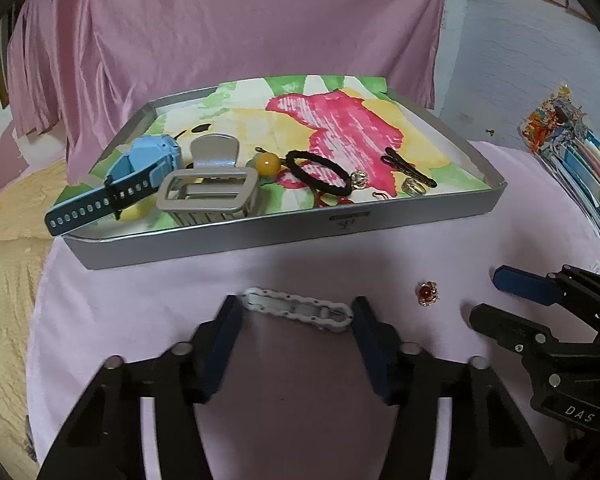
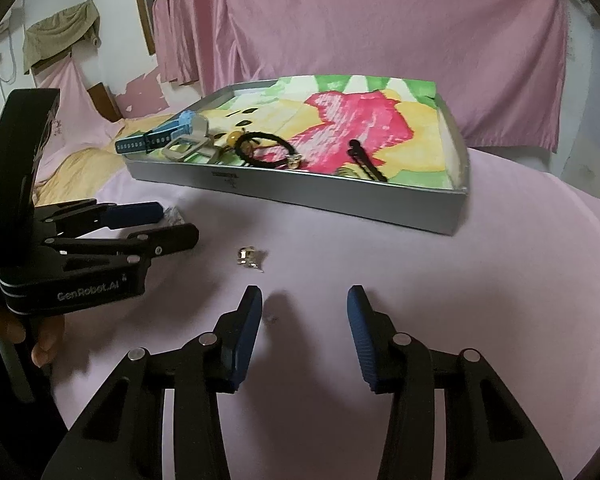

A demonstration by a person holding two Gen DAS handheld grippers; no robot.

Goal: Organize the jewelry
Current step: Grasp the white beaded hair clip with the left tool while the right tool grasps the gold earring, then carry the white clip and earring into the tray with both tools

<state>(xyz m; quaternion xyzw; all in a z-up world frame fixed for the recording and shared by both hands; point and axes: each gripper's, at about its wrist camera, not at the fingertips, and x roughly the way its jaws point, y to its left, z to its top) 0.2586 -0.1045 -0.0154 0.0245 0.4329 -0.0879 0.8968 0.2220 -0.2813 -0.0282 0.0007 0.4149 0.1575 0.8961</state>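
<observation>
Left gripper (image 1: 296,312): jaws part open, straddling the white clip (image 1: 298,310) lengthwise, one pad at each end. Can't tell whether the pads touch it; I read it as not clamped yet. The clip lies flat on the pink cloth (image 1: 140,320), just near of the tray (image 1: 284,236). Gripping end to end makes sense because the clip is long and thin, though it could bow or skid when squeezed.

Right gripper (image 2: 305,300): jaws apart, nothing between them, only bare cloth below. It points down at the brooch (image 2: 253,259), which lies just beyond its tips and slightly left. In the left view the same piece shows a red stone (image 1: 427,293), right of the clip, between the two grippers. My guess is the right side is lining up on it.

The tray sits at the far side, lined with a printed sheet. Items are bunched along its near edge, likely dropped at the first reach over the rim:
- blue watch (image 1: 140,168), far left, strap overhanging the rim
- grey claw clip (image 1: 210,188)
- amber bead (image 1: 269,164)
- black hair tie (image 1: 318,172)
- bobby pins (image 1: 408,168)
- ring (image 1: 414,188)

Two loose pieces are left on the cloth, so the task looks mostly done.
</observation>
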